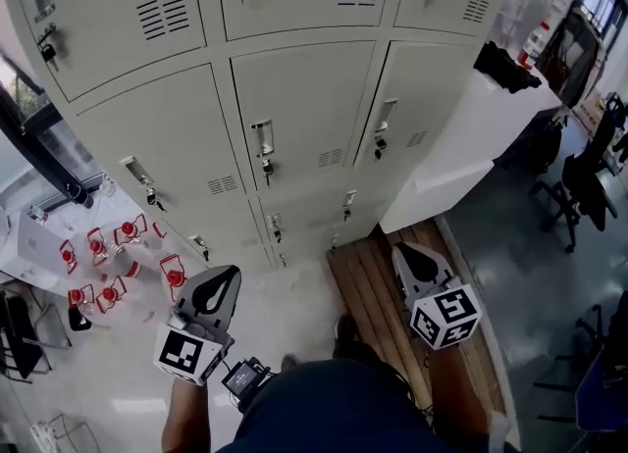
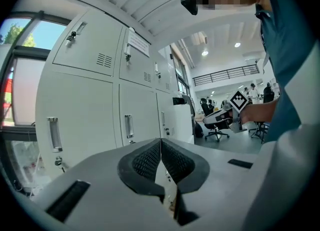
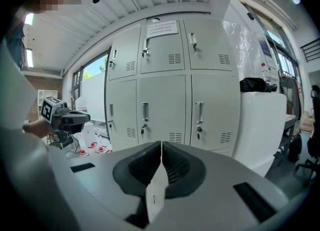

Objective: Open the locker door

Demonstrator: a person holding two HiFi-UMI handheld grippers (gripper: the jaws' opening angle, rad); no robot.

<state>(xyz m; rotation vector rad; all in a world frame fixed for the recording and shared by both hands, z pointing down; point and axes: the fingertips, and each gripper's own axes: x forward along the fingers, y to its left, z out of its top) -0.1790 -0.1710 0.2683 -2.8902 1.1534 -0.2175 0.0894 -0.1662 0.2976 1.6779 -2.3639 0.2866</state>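
While held low over the floor (image 1: 294, 294) and well apart from the lockers (image 1: 177, 137), both shut tight on nothing: left gripper (image 2: 161, 147) with ribbed black pads pressed together, right gripper (image 3: 161, 151) likewise. Ahead, flat pale-grey sheet-metal locker door (image 1: 299, 113), closed, with a slim upright chrome handle (image 1: 262, 135), a key hanging beneath, and louvred vent slots at lower right. At left on the floor, clear containers (image 1: 108, 265) with red markings. Under the right gripper, slatted wooden platform (image 1: 368, 289). Right of the lockers, smooth white cabinet (image 1: 491, 118) topped by a black bag (image 1: 505, 66); beyond, black office chair (image 1: 579, 181).
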